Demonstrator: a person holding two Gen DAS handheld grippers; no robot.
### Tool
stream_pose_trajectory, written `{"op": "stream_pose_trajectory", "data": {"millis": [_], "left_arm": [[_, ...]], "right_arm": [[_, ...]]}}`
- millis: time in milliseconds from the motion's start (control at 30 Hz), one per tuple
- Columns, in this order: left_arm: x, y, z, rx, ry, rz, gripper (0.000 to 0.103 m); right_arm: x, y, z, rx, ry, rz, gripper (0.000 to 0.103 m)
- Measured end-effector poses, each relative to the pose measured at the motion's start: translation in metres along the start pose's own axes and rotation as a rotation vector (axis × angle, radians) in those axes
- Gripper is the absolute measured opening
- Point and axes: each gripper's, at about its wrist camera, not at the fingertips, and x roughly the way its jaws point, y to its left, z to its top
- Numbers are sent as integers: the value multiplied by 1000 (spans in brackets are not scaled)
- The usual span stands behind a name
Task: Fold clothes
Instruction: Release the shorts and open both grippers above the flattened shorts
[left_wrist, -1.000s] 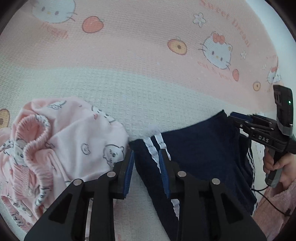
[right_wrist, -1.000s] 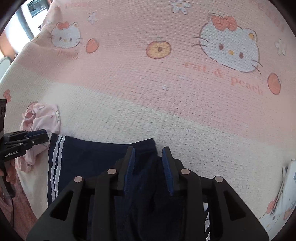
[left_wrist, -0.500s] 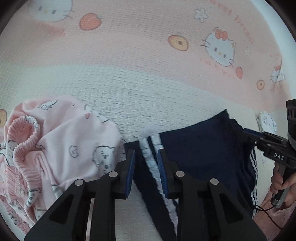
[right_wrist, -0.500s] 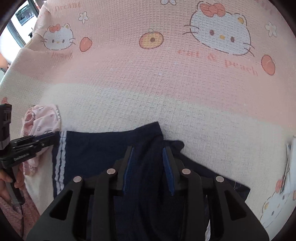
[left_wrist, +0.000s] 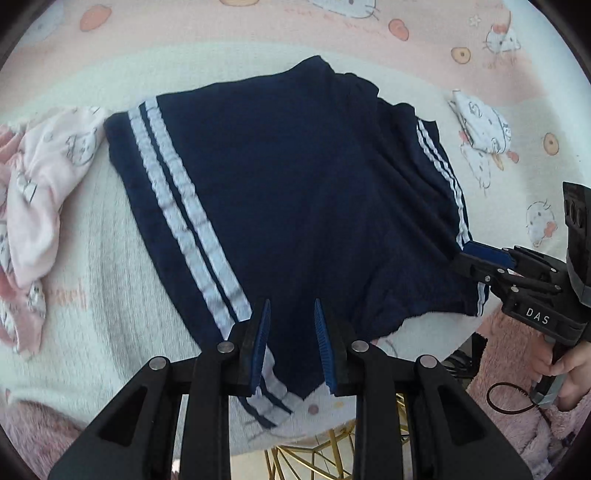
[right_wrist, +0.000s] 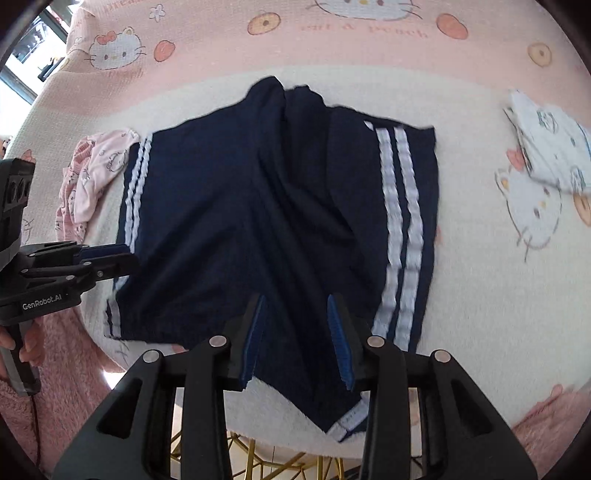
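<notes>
Navy shorts (left_wrist: 295, 192) lie spread on the blanket-covered bench (left_wrist: 110, 280), striped side seams running away from the person, waistband at the near edge. Left tool (left_wrist: 291, 347) clenched on one waistband corner; right tool (right_wrist: 297, 339), its jaws just eased slightly wider, grips the other. Each hand is nearest its own corner, so the fold likely runs across or along these seams.

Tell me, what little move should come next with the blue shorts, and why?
Probably lift the near edge a little and start carrying it toward the far edge. The navy shorts lie spread out, both striped sides showing, and the left gripper and right gripper each have that near edge between their fingers.
</notes>
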Motion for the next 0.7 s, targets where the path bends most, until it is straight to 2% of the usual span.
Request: {"op": "stream_pose_trajectory", "data": {"millis": [100,200,333,367,433,500,600,700], "left_arm": [[-9,2,-19,-32,-10,-25,27],[-5,5,-32,-30,27,25,27],[14,8,-41,-14,90,129,27],[11,5,-40,-3,81,139,27],[2,-2,-39,15,47,143,27],[-5,-2,-39,0,15,107,28],[-1,3,-40,-32,39,120,28],[-6,0,-39,-24,22,114,28]], "right_arm": [[0,-7,-20,19,9,7,36],[0,-8,-31,-2,17,-23,36],[14,-4,-39,-129,51,-208,37],[12,-3,-40,-140,42,-211,37],[6,-2,-41,-139,21,-195,37],[-3,-6,-40,-112,-17,-141,37],[-15,-21,-36,-13,-57,-54,37],[-25,-40,-29,97,-72,48,37]]}}
